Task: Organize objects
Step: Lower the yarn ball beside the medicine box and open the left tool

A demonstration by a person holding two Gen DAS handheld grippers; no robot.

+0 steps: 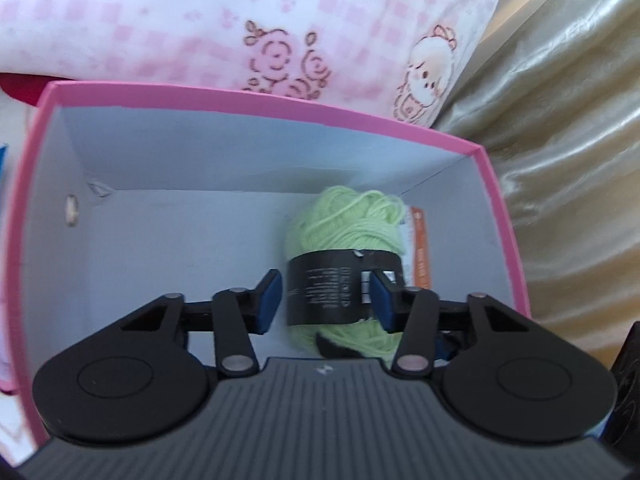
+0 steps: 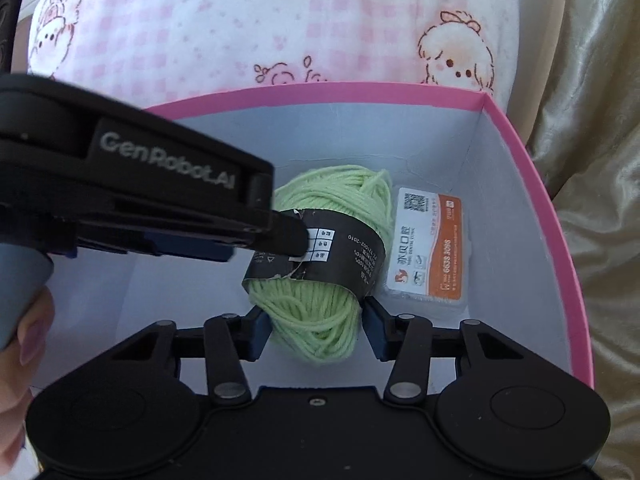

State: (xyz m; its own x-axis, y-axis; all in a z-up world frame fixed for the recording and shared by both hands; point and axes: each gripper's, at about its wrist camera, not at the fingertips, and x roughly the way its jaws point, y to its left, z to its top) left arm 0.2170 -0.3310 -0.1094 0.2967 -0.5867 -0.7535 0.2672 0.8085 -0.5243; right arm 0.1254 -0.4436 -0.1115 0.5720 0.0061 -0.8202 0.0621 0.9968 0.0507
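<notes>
A bed covered in shiny, wrinkled olive-gold satin fabric (image 1: 560,184) carries everything. A pink box (image 1: 256,103) with a white interior sits directly on this bedding, open at the top. Just behind the box, touching its far rim, lies a soft white blanket (image 1: 192,20) with pale pink checks, printed with brown-outlined roses and small cartoon puppies. The satin shows along the box's right side in both views. At the box's left edge a red item (image 1: 18,90) peeks out, too hidden to identify.
</notes>
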